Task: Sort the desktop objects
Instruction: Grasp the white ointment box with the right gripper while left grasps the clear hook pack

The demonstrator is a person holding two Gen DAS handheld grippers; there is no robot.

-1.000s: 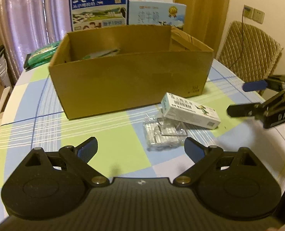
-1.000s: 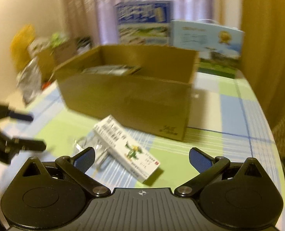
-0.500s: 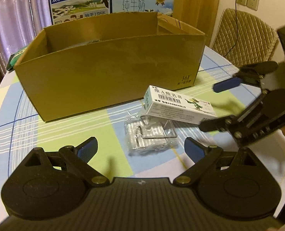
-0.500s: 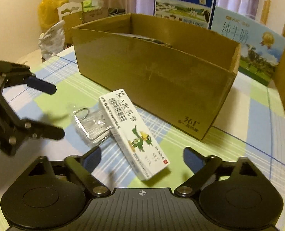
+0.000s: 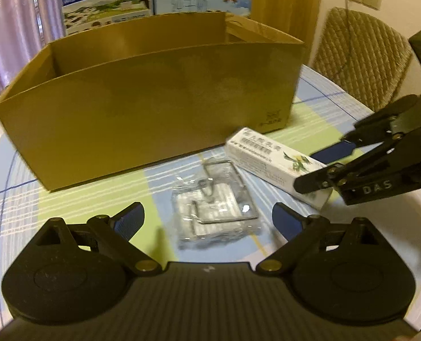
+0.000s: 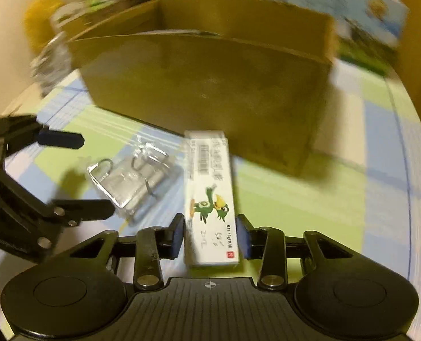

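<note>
- Landmark: an open cardboard box [image 5: 153, 96] stands on the checked tabletop [image 5: 68, 199]; two milk cartons [image 5: 105, 8] stand behind it.
- A white medicine box [image 6: 210, 196] with a green bird print lies on the tabletop just in front of the cardboard box, towards its right corner.
- The right gripper [image 6: 210, 237] has its jaws drawn in around the near end of the medicine box. The blue pads [image 6: 177, 236] sit at either side of it, touching or nearly so; a firm grip cannot be confirmed through the blur.
- A clear plastic packet of metal hooks [image 5: 216, 210] lies just left of the medicine box, also in front of the cardboard box.
- The left gripper [image 5: 207, 218] is spread wide and holds nothing, the packet lying between its fingers [image 5: 130, 218].
- A woven chair [image 5: 361, 54] stands beyond the cardboard box's right end.
</note>
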